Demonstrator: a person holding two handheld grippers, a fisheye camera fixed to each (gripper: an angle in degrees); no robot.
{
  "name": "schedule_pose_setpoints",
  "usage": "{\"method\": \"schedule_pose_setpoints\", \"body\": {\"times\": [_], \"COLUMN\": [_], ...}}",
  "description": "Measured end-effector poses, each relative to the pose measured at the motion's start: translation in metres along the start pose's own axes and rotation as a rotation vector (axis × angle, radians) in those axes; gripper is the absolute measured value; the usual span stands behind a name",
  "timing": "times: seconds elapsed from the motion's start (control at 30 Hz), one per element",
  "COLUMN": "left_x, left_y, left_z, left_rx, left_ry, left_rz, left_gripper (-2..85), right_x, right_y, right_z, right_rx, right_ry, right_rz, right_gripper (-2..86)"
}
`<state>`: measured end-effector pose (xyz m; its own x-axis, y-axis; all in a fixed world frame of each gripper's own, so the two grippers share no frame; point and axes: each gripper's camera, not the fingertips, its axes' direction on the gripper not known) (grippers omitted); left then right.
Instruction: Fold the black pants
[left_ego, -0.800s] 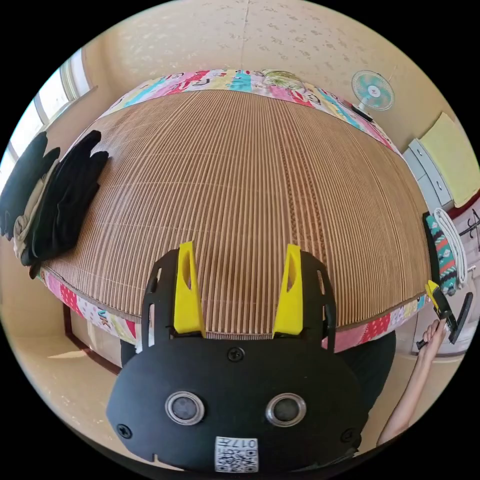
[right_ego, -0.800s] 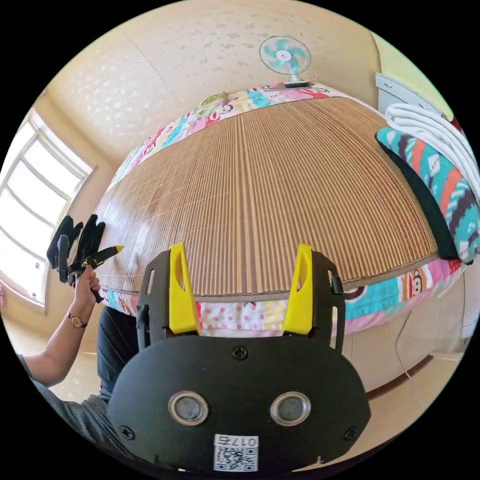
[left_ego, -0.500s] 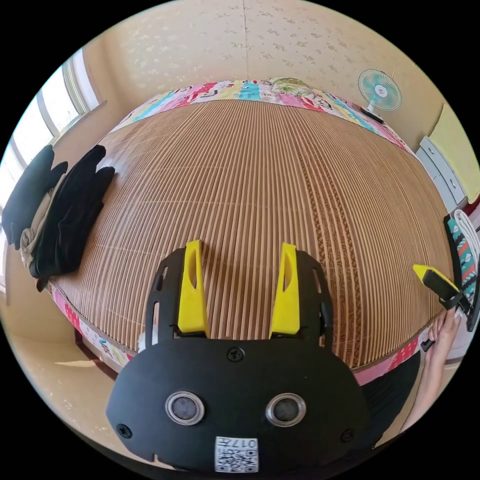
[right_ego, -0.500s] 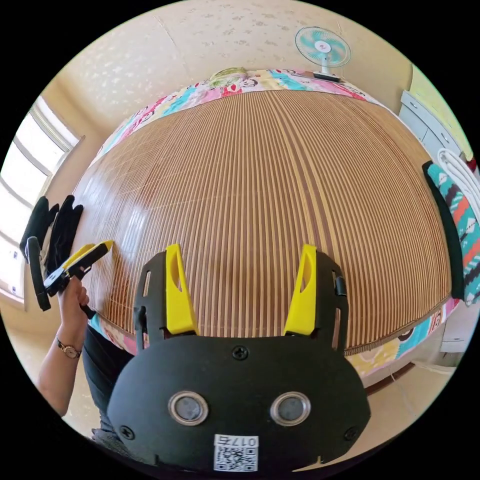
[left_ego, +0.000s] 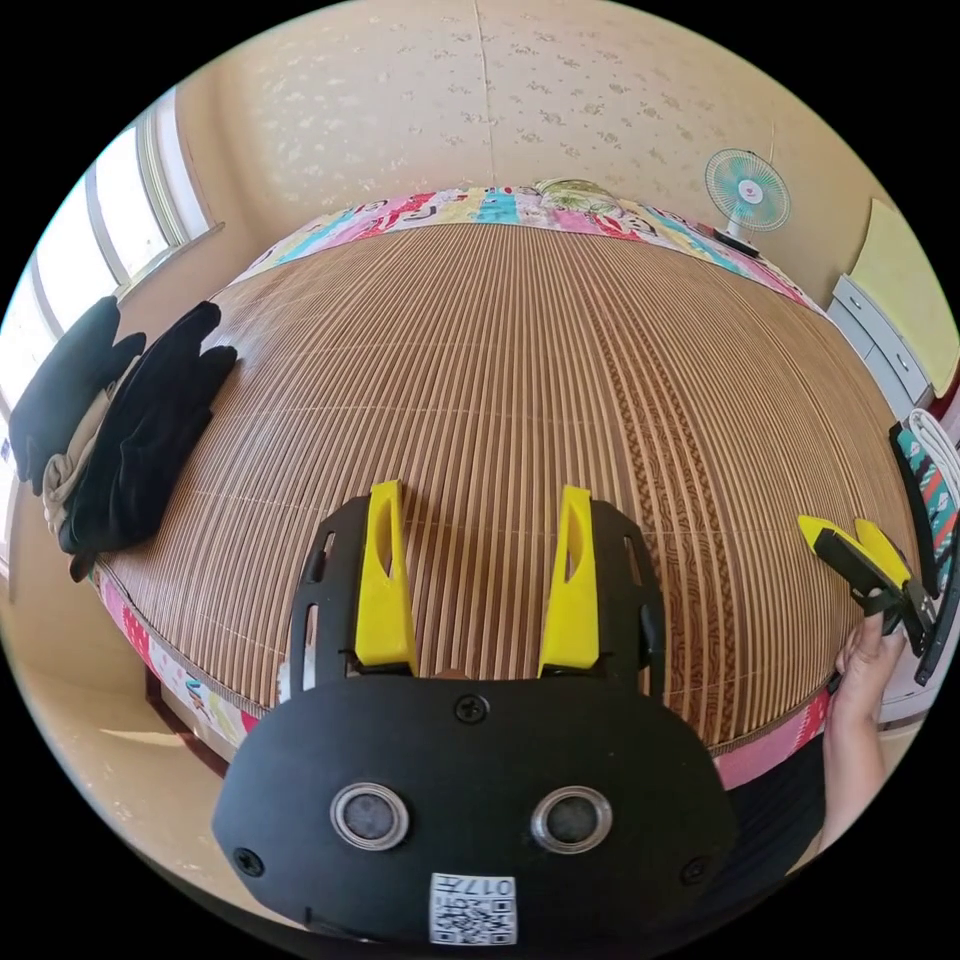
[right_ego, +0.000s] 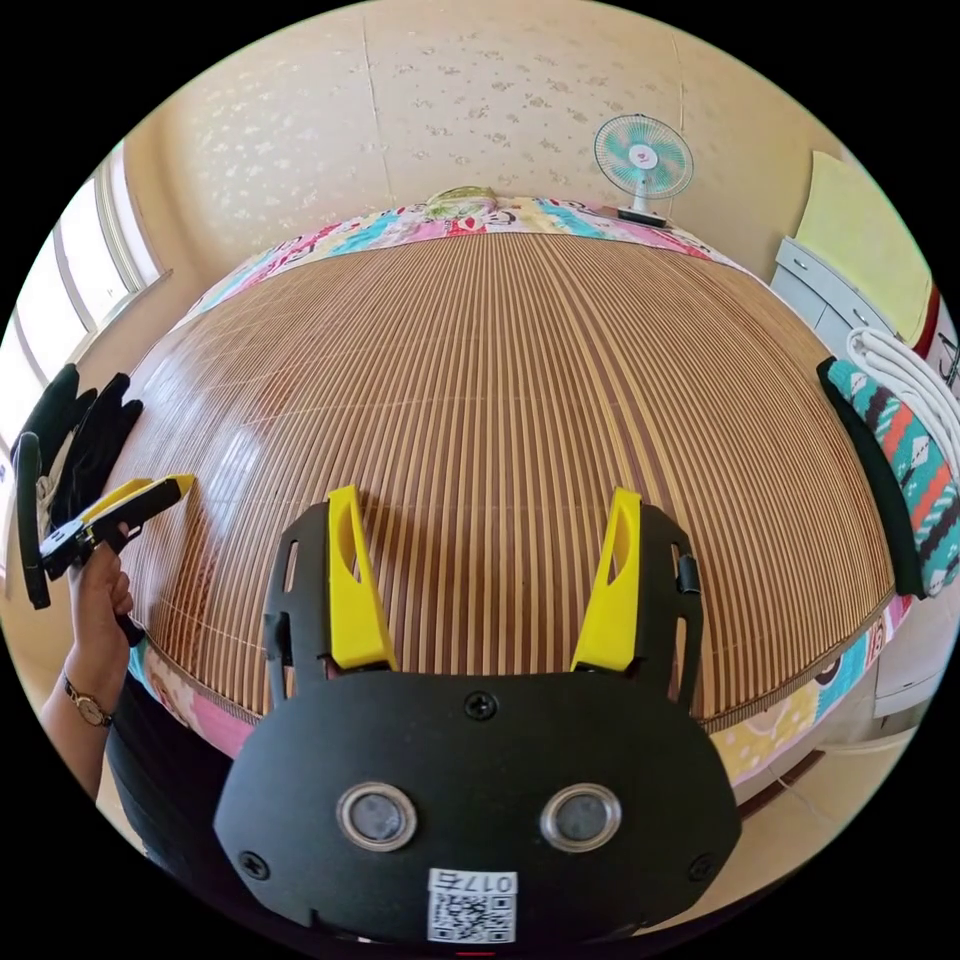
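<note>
striped cushion (left_ego: 935, 500) cut off by the picture's edge, tan garment (left_ego: 75, 465) mostly hidden between dark clothes (left_ego: 150, 420)

Bare bamboo mat (left_ego: 480, 350) offers open passage; dark clothes pile (left_ego: 130, 430) blocks one edge.

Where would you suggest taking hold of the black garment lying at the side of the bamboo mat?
Probably the black garment's end nearest the person, coming in low from the mat side with the left hand-held gripper. It lies bunched along the bamboo mat's edge against beige cloth; a waistband cannot be made out.
</note>
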<state>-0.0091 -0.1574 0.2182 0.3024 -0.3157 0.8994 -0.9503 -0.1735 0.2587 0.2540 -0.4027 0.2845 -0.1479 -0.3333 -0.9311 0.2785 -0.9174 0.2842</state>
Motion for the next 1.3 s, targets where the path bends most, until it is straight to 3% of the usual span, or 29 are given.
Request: {"method": "schedule_pose_setpoints", "body": {"times": [1.3], "left_x": [0.001], "left_y": [-0.02], "left_z": [-0.034], "left_rx": [0.044], "left_ry": [-0.045], "left_rz": [0.009], "left_gripper": [20.9], "right_x": [0.005], "right_y": [0.116], "right_z": [-0.014], "right_rx": [0.028], "right_ry": [0.014], "right_rz": [-0.013], "right_gripper": [31.0]}}
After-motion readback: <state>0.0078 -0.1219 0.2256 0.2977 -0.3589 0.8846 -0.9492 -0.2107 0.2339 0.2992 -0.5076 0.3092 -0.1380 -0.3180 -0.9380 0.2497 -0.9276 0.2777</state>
